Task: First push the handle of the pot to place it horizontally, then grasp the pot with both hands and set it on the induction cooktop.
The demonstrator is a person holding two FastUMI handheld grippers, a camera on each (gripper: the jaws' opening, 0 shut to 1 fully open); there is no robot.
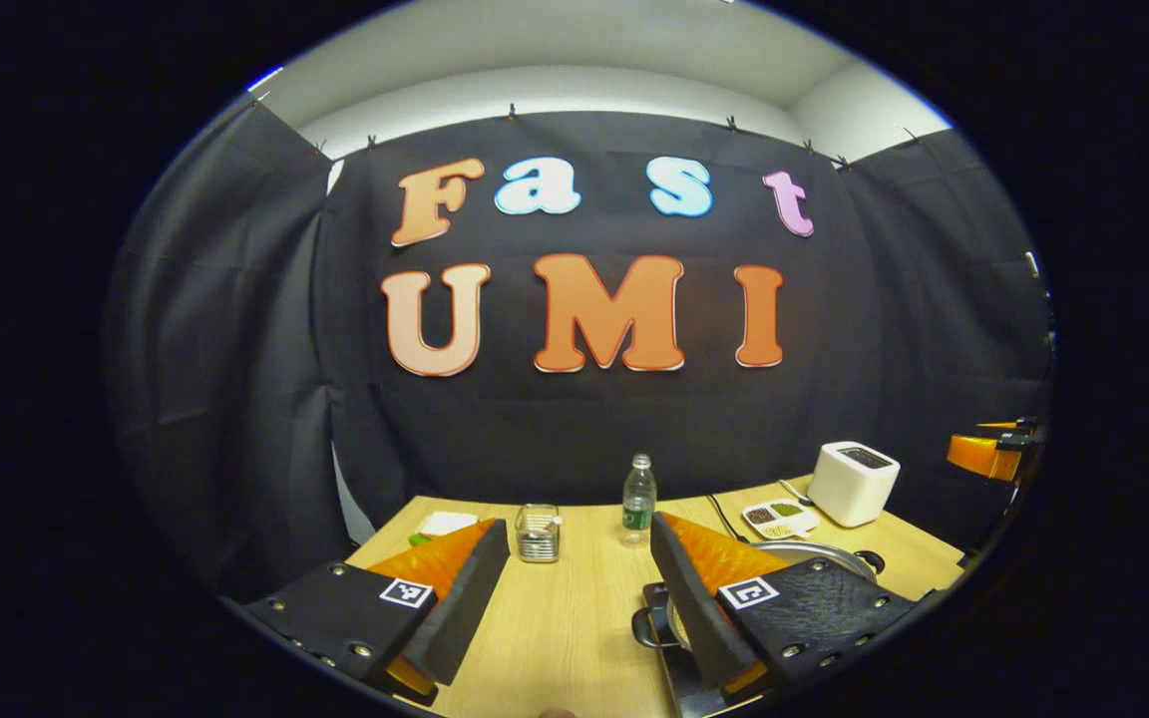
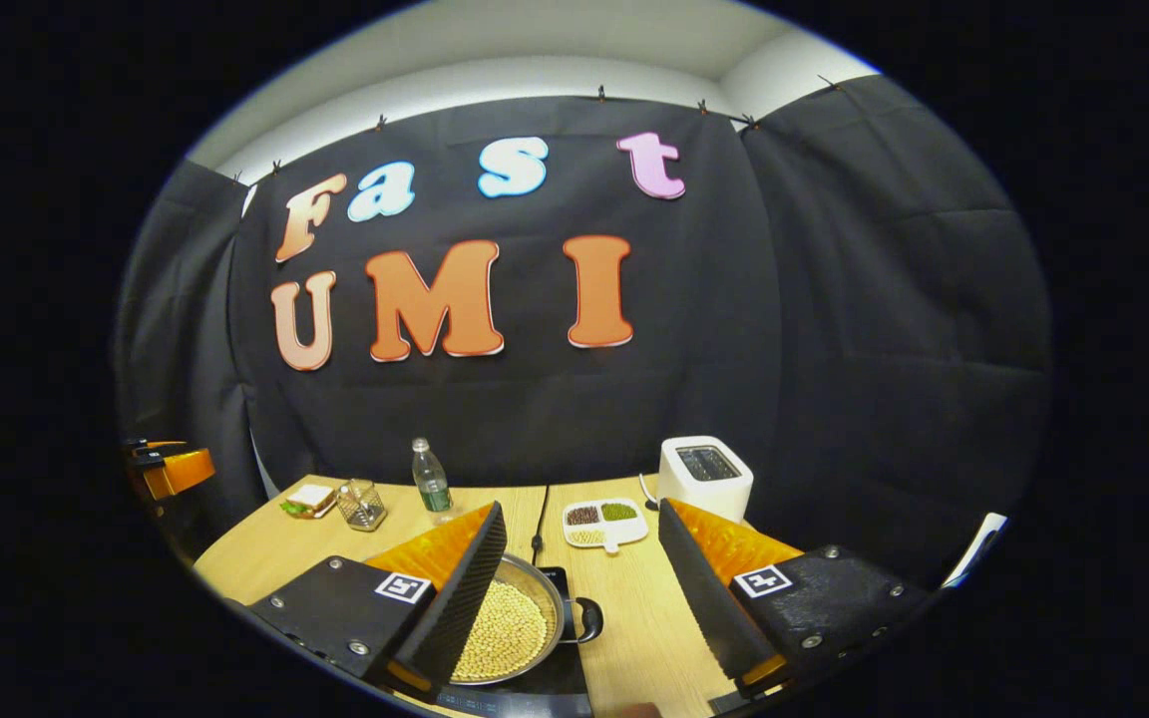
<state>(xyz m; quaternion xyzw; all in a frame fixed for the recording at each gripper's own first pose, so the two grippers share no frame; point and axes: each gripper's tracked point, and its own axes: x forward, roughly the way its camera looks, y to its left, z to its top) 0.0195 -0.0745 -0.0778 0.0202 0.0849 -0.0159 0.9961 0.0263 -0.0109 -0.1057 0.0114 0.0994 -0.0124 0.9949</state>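
Note:
A steel pot (image 2: 510, 628) full of pale beans sits on the black induction cooktop (image 2: 560, 686), low in the right gripper view, with one black loop handle (image 2: 586, 618) pointing right. My right gripper (image 2: 580, 509) is open above the table, its left finger overlapping the pot's left side. In the left gripper view the pot's rim (image 1: 819, 551) and both loop handles (image 1: 646, 628) peek out behind the right finger of my left gripper (image 1: 577, 524), which is open with bare table between its fingers. Neither gripper touches the pot.
On the wooden table (image 1: 565, 618) stand a water bottle (image 1: 638, 499), a white toaster (image 1: 854, 482), a divided dish of beans (image 1: 779, 518), a small glass holder (image 1: 538, 533) and a sandwich plate (image 2: 310, 499). A black cable (image 2: 539, 519) runs to the cooktop.

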